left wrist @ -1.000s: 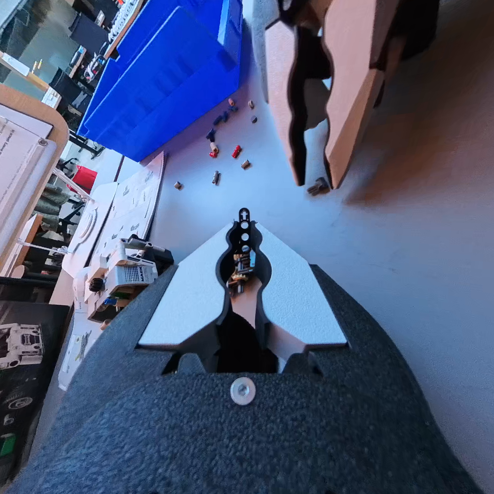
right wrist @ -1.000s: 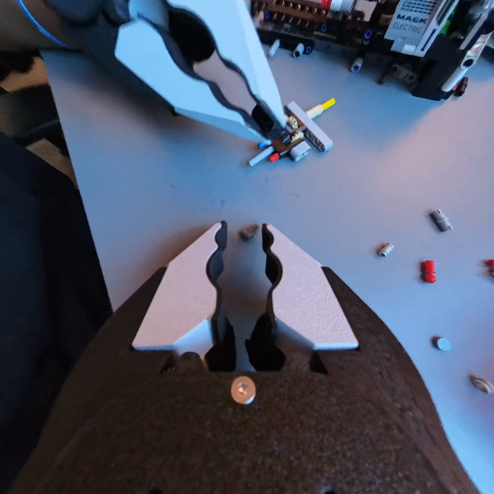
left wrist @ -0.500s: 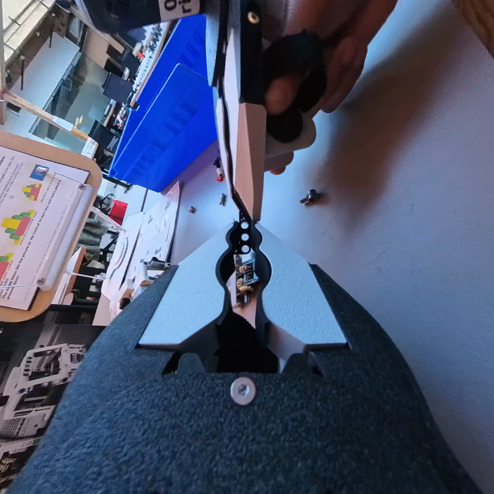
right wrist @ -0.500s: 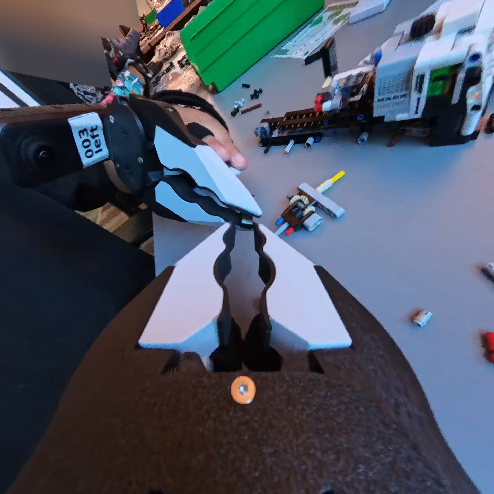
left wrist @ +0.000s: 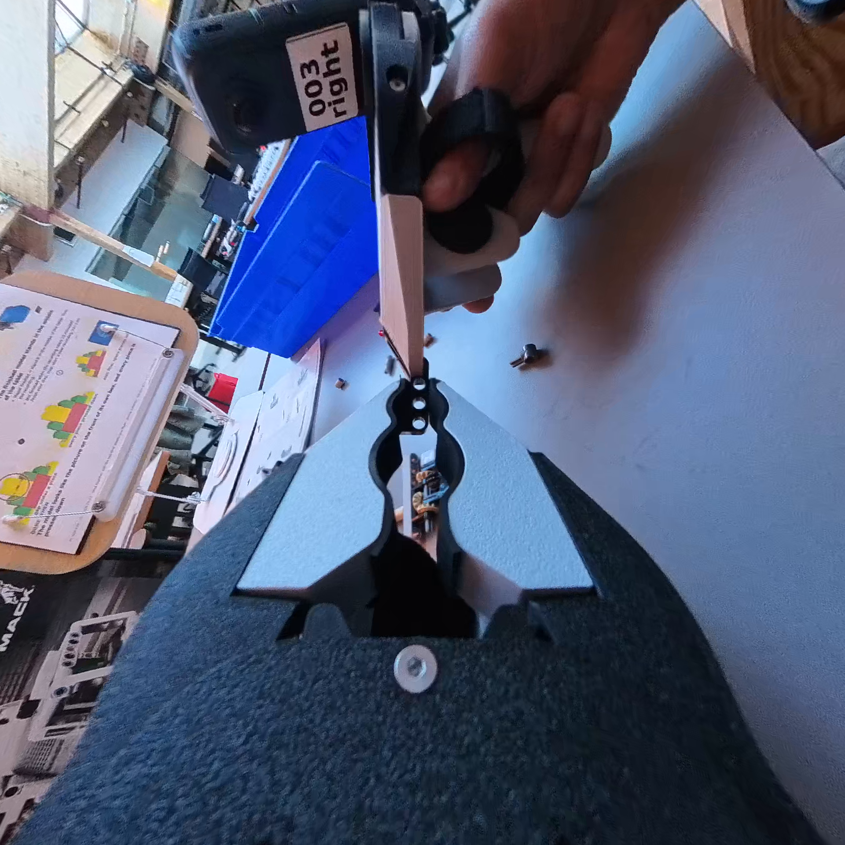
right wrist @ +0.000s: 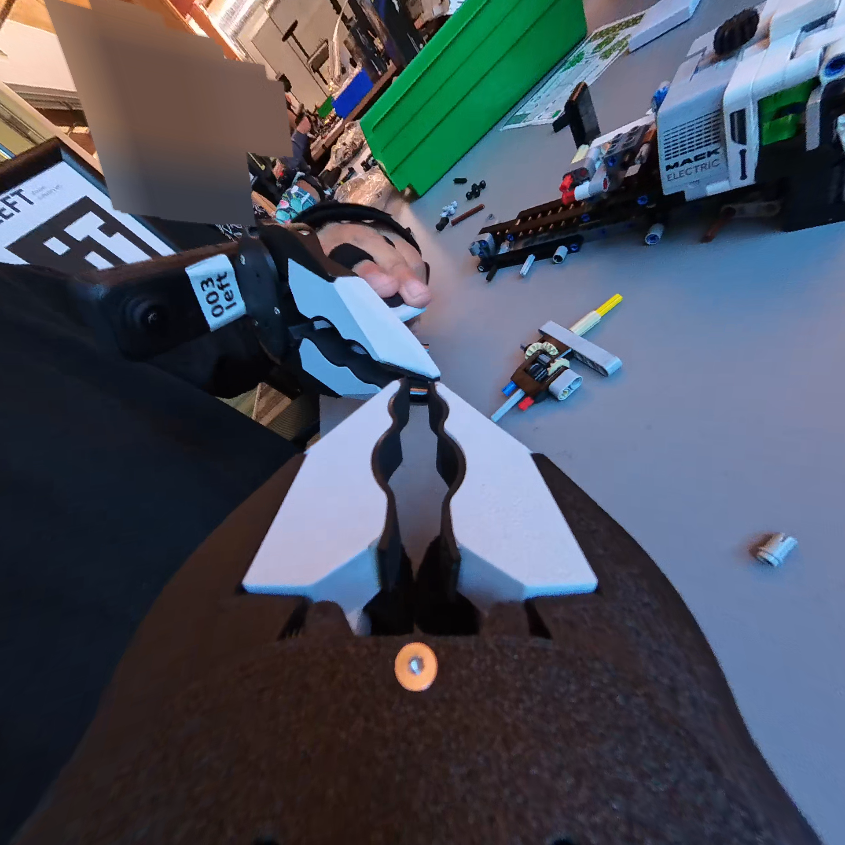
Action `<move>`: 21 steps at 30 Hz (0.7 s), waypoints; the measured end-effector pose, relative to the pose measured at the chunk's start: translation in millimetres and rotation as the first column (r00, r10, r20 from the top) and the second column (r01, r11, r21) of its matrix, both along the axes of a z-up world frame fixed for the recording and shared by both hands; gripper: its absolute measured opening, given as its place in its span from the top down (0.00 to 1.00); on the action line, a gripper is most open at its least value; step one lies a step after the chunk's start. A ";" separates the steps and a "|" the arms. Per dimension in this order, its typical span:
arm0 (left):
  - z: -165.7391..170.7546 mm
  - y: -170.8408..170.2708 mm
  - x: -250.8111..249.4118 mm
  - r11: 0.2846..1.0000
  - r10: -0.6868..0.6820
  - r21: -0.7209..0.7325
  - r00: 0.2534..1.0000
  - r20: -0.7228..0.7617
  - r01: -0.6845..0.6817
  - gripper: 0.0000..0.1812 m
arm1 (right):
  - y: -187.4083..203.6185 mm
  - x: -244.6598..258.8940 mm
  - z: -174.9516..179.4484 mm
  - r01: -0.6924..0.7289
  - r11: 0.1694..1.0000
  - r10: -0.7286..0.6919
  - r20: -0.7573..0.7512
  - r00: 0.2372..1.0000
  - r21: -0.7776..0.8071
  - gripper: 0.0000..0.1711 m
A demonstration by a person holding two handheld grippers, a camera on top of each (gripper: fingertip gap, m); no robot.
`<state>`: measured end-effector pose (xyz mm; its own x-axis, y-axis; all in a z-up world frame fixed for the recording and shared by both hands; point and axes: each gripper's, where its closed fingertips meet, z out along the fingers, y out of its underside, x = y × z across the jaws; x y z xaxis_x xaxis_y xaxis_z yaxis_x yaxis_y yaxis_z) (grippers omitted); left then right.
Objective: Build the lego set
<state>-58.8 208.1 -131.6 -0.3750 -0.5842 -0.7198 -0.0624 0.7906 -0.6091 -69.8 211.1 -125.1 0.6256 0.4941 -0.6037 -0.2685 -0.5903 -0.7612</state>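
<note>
In the left wrist view, a pale grey counter (left wrist: 686,457) fills the right half of the frame, with a few small loose pins scattered on it, among them a dark pin (left wrist: 528,355) right of centre. A blue bin (left wrist: 297,256) sits on the counter at upper centre left, and a wooden board with a printed brick chart (left wrist: 77,411) stands at the left edge; a workshop room with shelves and windows shows behind it at upper left. The left tool (left wrist: 418,402) at centre is clenched on a thin black beam with round holes (left wrist: 419,404), which stands up between its tips. The right tool (left wrist: 414,366) comes down from the top of the frame, held by a person's hand (left wrist: 526,137), its tip touching the top end of that beam. In the right wrist view, the same grey counter (right wrist: 686,457) spreads across the right side, carrying a partly built white truck model (right wrist: 708,137) at upper right, a long green bin (right wrist: 466,91) at top centre, a small grey and brown assembly with a yellow axle (right wrist: 558,361) right of centre, and a loose grey connector (right wrist: 772,548) at the right. A crowded workroom lies beyond at the top. The right tool (right wrist: 417,388) has its tips nearly together around a small dark piece (right wrist: 418,391), and whether it actually grips cannot be told. The left tool (right wrist: 411,372) reaches in from the left, its tips meeting the right tool's at that piece.
</note>
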 end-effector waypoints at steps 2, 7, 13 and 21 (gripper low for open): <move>7.2 0.6 0.4 0.999 -0.003 -0.034 0.999 0.043 0.004 0.86 | 0.5 4.5 2.2 0.012 1.000 -0.013 -0.056 0.998 -0.011 0.96; 43.1 2.9 -5.2 0.898 -0.063 -0.434 0.997 0.052 0.079 0.77 | -10.8 14.8 45.5 -0.041 0.995 0.076 -0.411 0.909 0.095 0.96; 71.0 -20.9 -21.5 0.539 -0.327 -0.806 0.942 0.068 0.245 0.87 | -18.1 -26.8 73.0 -0.204 0.960 0.278 -0.638 0.718 0.190 0.96; 83.7 -21.1 -29.9 0.456 -0.354 -0.845 0.928 0.117 0.280 0.95 | -11.8 -28.3 79.1 -0.162 0.960 0.278 -0.753 0.596 0.227 0.96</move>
